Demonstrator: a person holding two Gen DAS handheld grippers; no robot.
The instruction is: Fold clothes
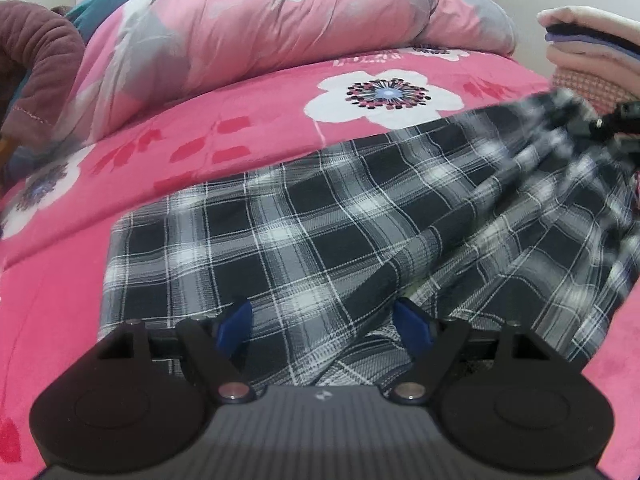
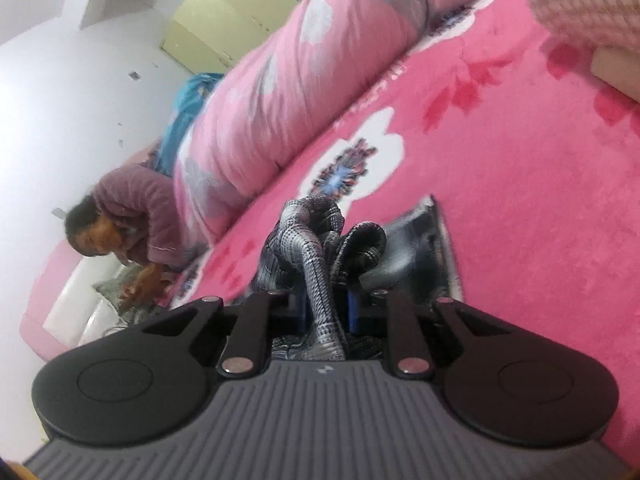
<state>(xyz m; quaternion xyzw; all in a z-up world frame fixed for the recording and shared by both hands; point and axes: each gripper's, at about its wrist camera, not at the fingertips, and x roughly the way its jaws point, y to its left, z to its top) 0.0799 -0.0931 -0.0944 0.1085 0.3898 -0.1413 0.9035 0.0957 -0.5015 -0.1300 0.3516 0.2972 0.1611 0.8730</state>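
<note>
A black-and-white plaid garment (image 1: 320, 232) lies spread on a bed covered by a pink blanket (image 1: 248, 120) with white flowers printed on it. In the left wrist view the garment fills the middle of the picture and runs from about 7 o'clock up toward 2 o'clock, where its far part is lifted off the blanket and looks blurred. The left hand-held gripper (image 1: 322, 322) hovers low over the near edge of the garment; its blue fingertips (image 1: 236, 320) stand wide apart, with plaid cloth under the gap, and they press on nothing. At 3 o'clock in this view a small dark part of the right hand-held gripper (image 1: 612, 120) is seen at the raised end of the cloth. In the right wrist view the right hand-held gripper (image 2: 326, 308) is clamped on a bunched fold of the plaid garment (image 2: 320, 240), which rises between the two nearly closed fingers. A rolled pink quilt (image 1: 280, 20) lies across the bed at 12 o'clock. A stack of folded clothes (image 1: 592, 44) sits at 2 o'clock. A person in a mauve padded jacket (image 2: 136, 208) bends at the far side of the bed, at 9 o'clock in the right wrist view.
</note>
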